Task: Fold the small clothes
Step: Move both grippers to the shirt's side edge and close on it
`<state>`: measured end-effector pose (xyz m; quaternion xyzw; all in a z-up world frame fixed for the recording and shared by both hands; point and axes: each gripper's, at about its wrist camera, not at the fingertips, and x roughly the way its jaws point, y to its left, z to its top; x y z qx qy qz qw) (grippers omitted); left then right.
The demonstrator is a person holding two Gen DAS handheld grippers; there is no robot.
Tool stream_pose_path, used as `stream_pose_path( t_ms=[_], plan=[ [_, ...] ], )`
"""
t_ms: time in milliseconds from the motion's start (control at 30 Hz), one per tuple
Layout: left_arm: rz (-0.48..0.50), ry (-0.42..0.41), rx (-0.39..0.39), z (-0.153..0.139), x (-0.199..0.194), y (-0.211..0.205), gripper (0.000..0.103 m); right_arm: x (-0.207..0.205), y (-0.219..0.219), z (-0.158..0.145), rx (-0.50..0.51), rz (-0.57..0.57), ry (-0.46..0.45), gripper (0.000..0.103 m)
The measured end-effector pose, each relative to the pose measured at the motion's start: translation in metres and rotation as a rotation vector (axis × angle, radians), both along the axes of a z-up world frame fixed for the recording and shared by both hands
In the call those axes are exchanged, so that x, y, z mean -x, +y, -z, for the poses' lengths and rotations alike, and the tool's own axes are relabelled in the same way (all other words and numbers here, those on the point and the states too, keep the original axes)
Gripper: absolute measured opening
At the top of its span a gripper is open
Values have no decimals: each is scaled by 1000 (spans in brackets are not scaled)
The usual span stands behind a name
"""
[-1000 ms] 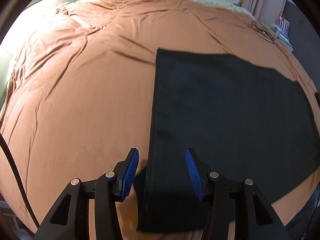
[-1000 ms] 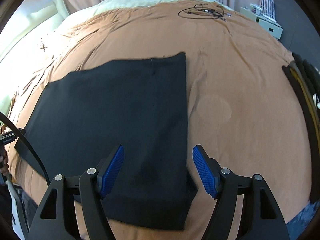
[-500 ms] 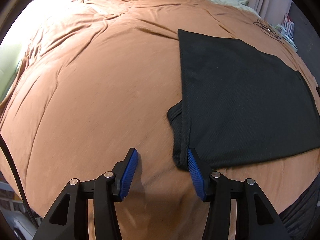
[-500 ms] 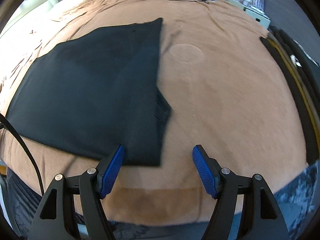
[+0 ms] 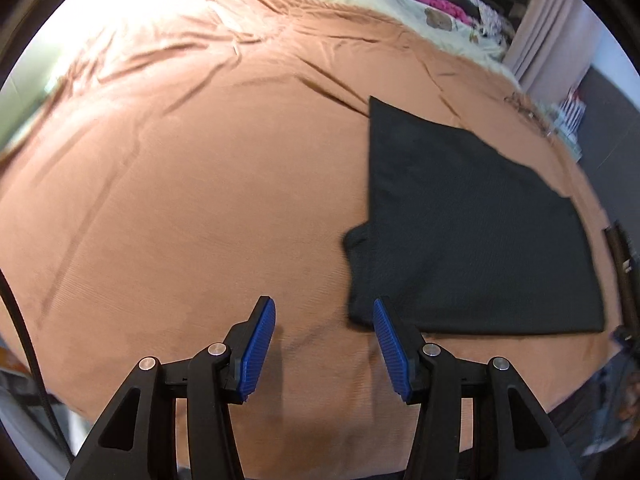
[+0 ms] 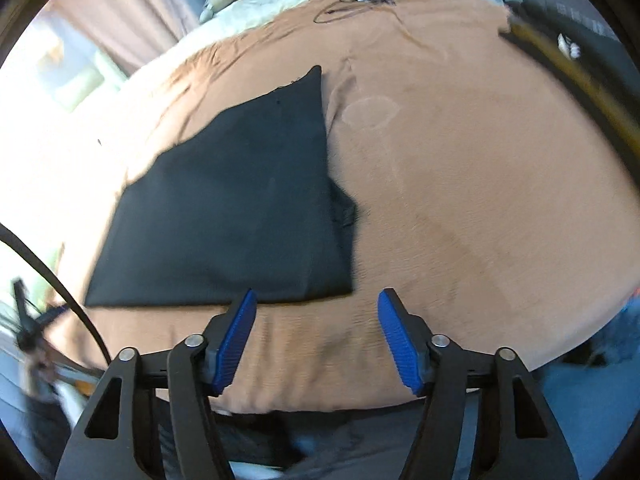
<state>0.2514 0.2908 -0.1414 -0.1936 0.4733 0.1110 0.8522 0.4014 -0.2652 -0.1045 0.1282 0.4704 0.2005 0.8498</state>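
Covering the bed, a tan bedspread (image 5: 192,200) bears a black garment (image 5: 460,232); both tools gape, holding nothing.

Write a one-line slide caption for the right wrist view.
Open right gripper, jaws just narrowed, above the folded black garment on the brown bedspread.

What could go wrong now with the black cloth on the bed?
1. Both jaws stand open and empty, so nothing holds the folded black cloth; a nudge from the left gripper, close beside its near corner, might undo the fold.
2. A small flap pokes out at the side, so the next fold may come out lumpy.
3. The brown bedspread is soft and wrinkled; the right gripper might pinch it along with the cloth.
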Motion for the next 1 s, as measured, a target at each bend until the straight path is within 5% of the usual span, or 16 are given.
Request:
stream_pose_path(
  t_ms=[200,567,833,1000],
  plan=[
    [0,7,139,19,-11,-3,53,-5,-21,22,-143,54,85,51],
    [-53,14,259,31,-24,2,53,-32,-45,50,-344,91,128,49],
    [-84,-34,330,32,-23,10,53,-43,-48,70,-410,77,134,18],
    [-95,-36,359,34,-11,13,34,-40,-54,70,-435,78,117,6]
  ],
)
